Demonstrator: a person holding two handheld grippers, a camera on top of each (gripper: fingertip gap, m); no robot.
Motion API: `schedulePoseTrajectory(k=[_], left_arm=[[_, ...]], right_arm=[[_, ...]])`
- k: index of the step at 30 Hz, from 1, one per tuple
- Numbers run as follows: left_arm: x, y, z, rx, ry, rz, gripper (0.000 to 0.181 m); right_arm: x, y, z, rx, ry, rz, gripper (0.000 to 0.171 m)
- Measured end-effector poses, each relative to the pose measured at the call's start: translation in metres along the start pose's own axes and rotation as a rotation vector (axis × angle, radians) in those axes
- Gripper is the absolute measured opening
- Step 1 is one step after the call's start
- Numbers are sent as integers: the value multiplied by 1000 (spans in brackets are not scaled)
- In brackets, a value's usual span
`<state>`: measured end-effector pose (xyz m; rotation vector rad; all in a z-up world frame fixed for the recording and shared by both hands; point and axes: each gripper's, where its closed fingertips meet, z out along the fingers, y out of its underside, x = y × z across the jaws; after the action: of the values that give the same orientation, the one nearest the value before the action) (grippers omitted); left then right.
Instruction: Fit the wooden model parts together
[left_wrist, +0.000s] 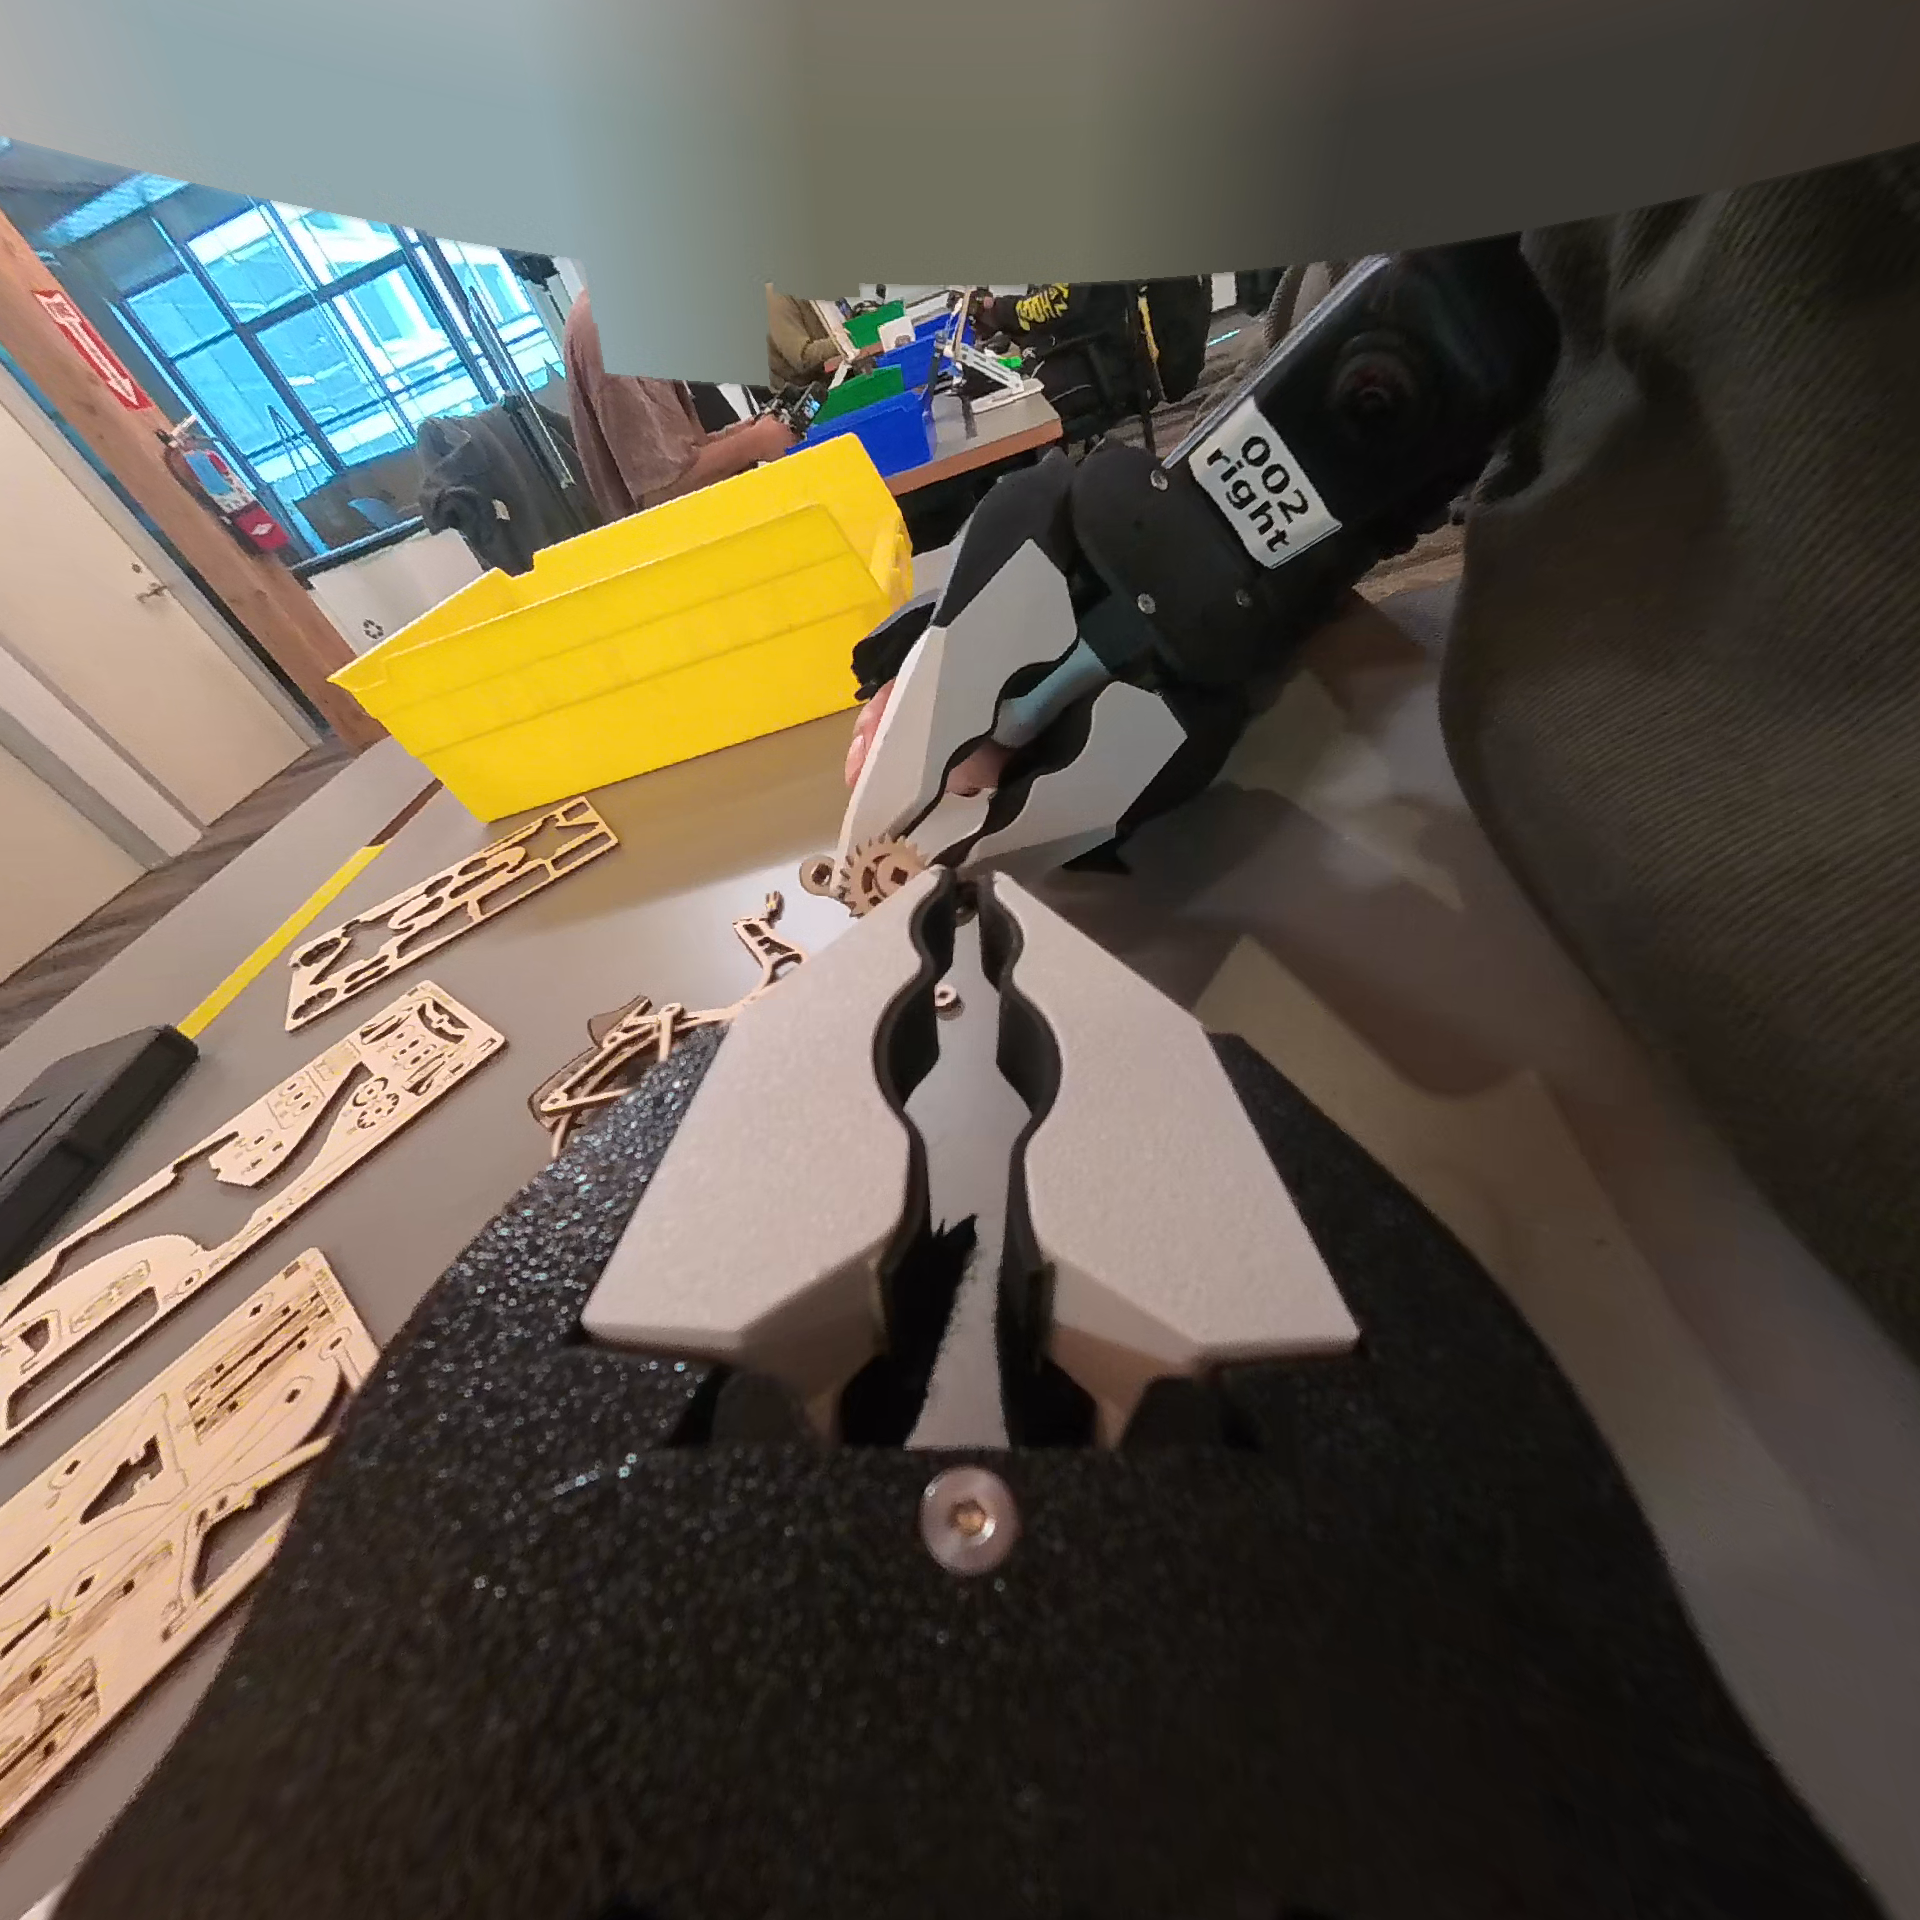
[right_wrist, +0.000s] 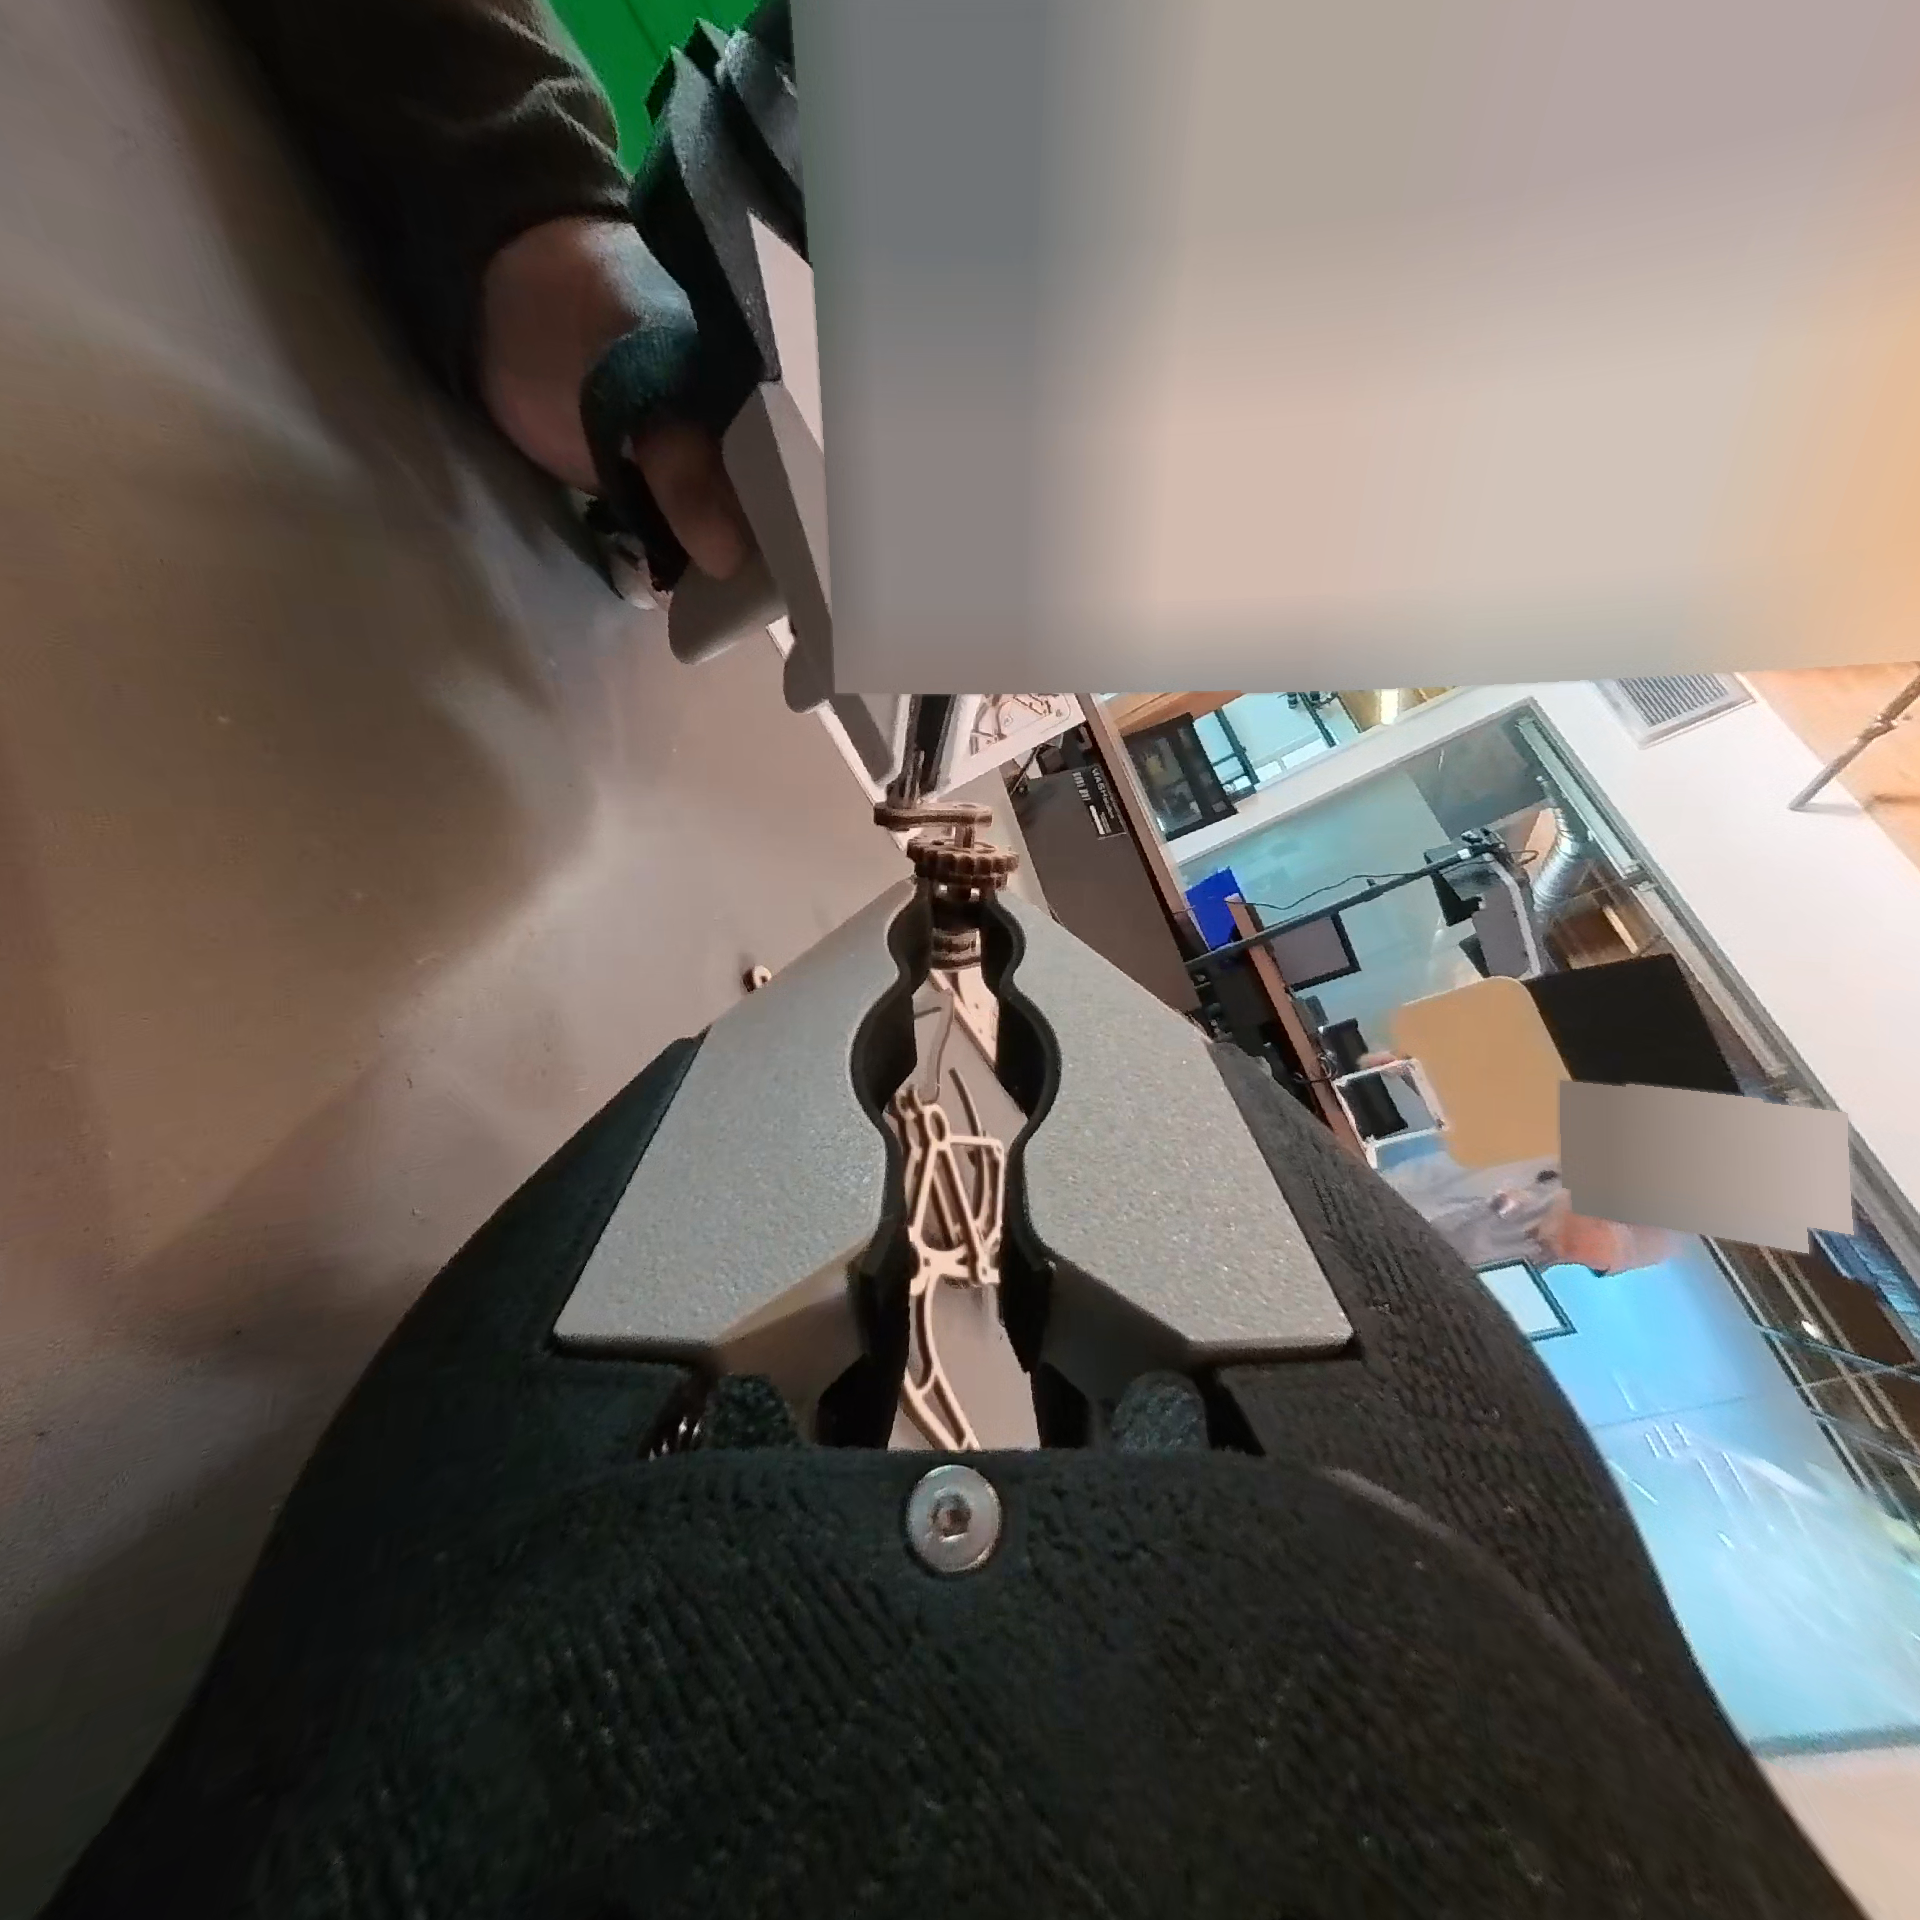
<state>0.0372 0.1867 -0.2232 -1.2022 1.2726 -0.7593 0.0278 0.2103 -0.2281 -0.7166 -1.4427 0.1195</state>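
Cut-out wooden sheets (left_wrist: 343, 1091) and a yellow bin (left_wrist: 644, 644) crowd the table's (left_wrist: 1403, 1143) left; its right lies bare.

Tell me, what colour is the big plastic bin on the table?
The bin is bright yellow. It shows best in the left wrist view.

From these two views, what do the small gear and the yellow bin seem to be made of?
The gear looks like thin laser-cut plywood: pale tan faces, darker brown tooth edges, matte, like the cut-out sheets on the table. It sits at the tip of the right tool. The yellow bin appears to be moulded plastic: uniform colour, smooth, slightly glossy walls with ridges.
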Motion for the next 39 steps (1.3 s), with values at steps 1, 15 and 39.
schedulePoseTrajectory(k=[1, 15, 39], left_arm=[[0, 0, 0, 2, -2, 7, 2], [-5, -2, -2, 16, -51, 24, 4], [-40, 4, -4, -27, -331, -285, 12]], right_arm=[[0, 0, 0, 2, 0, 3, 6], [1, 3, 3, -16, -7, 25, 6], [22, 13, 15, -176, 190, -420, 6]])
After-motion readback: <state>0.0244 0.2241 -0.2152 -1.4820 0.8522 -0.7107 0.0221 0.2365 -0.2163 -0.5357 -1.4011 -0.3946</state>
